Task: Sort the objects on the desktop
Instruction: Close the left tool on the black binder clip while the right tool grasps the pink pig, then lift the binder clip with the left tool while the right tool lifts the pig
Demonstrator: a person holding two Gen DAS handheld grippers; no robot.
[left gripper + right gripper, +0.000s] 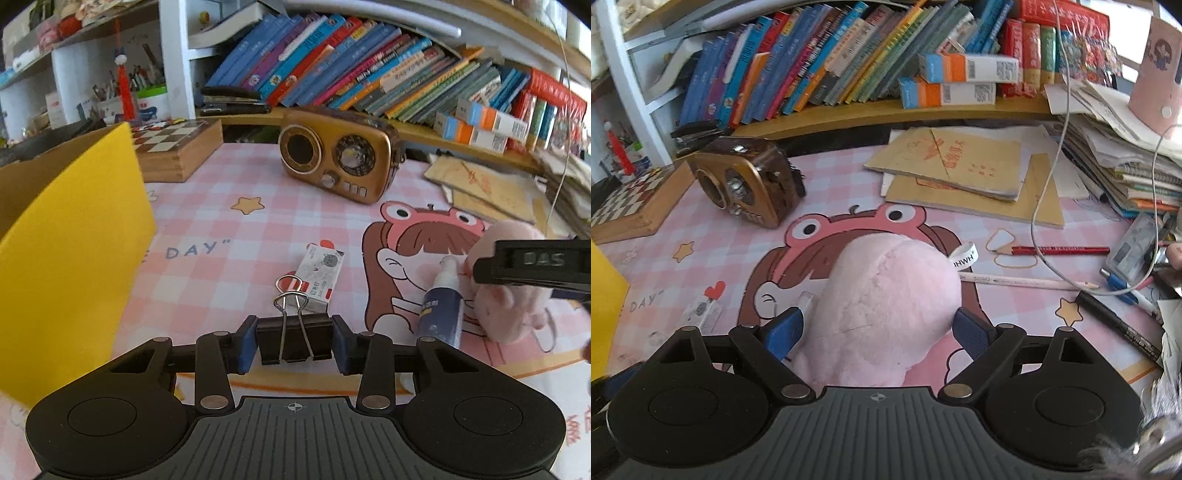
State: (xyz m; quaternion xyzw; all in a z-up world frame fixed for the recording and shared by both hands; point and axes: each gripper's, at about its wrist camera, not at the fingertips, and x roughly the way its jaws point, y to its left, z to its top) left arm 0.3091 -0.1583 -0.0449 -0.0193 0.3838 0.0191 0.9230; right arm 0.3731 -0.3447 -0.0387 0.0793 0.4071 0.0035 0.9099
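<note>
Through the left wrist camera, we are clamping our left hand-held gripper [294,341] on a black binder clip [294,338] with silver wire handles; both blue pads are pressing its sides. Just beyond it a small white staple box [317,278] is lying on the pink checked worktop [221,206].

Through the right wrist camera, our right hand-held gripper [881,330] is standing wide around a fluffy pink plush toy [886,295]; we cannot tell whether the pads are pressing it.

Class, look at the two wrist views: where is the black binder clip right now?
In the left wrist view, the black binder clip sits low and central, between the left hand-held gripper's blue pads, just in front of the small white box on the pink checked mat.
</note>
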